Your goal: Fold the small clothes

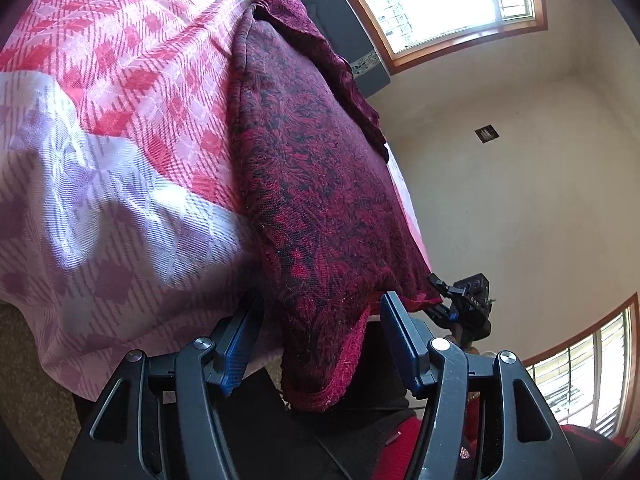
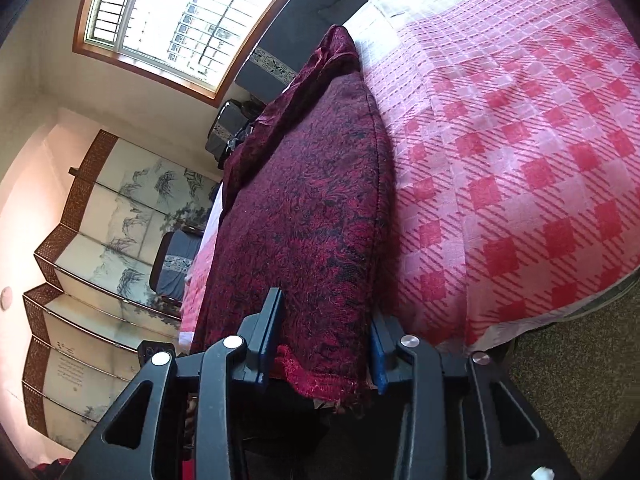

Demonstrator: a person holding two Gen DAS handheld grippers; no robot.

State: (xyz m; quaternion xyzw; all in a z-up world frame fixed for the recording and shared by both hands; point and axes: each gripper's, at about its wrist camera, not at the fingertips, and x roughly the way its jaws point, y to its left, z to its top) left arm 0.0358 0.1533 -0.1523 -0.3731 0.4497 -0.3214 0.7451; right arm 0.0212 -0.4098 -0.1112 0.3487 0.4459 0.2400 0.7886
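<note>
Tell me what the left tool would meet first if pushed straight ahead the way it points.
Most likely the dark red patterned garment: its near corner already hangs between the open fingers of the left tool, untouched by either. Beyond that lies the pink checked bedspread, though depth is hard to judge.

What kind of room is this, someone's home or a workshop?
Most likely a bedroom in a home. A bed with a pink checked bedspread fills the view, a dark red patterned cloth lies along its edge, and a painted folding screen stands by a barred window.
</note>
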